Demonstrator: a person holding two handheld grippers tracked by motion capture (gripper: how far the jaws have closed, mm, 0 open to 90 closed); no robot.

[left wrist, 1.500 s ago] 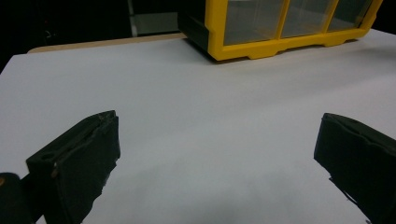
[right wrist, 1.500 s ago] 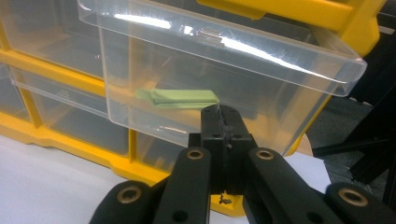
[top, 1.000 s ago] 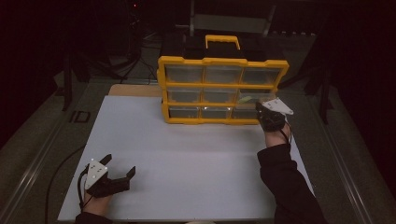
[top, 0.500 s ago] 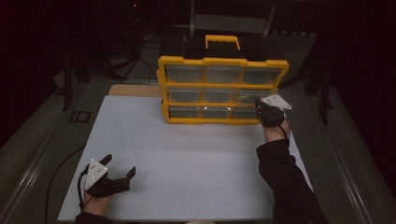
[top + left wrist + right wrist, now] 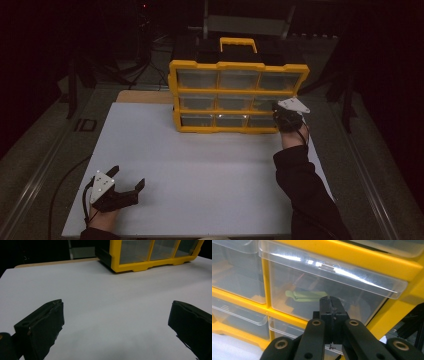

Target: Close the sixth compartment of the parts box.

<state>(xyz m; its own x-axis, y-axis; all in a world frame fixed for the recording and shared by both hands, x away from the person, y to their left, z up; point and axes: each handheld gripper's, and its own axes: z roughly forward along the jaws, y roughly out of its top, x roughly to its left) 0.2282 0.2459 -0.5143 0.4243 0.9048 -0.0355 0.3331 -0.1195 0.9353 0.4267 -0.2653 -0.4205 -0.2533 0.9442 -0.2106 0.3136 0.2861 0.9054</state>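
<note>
A yellow drawer cabinet [image 5: 239,93] with clear drawers and a black top stands at the far side of the white table. My right gripper [image 5: 277,112] is shut with nothing between its jaws, and its tip is close in front of the right drawer of the middle row [image 5: 294,282]. Whether it touches the drawer I cannot tell. Inside that drawer lies a pale green flat piece [image 5: 305,295]. My left gripper [image 5: 129,176] rests at the near left of the table, open and empty. In the left gripper view its jaws [image 5: 117,315] stand wide apart over bare white table, the cabinet [image 5: 150,262] far ahead.
The white table top [image 5: 200,160] spreads between the two grippers. A wooden board edge [image 5: 145,96] shows behind the table's far left corner. Dark stands and a chair are beyond the cabinet. A cable [image 5: 65,185] trails off the near left edge.
My right gripper has edged slightly up the cabinet front, from the bottom row toward the middle row. The left gripper has not moved.
</note>
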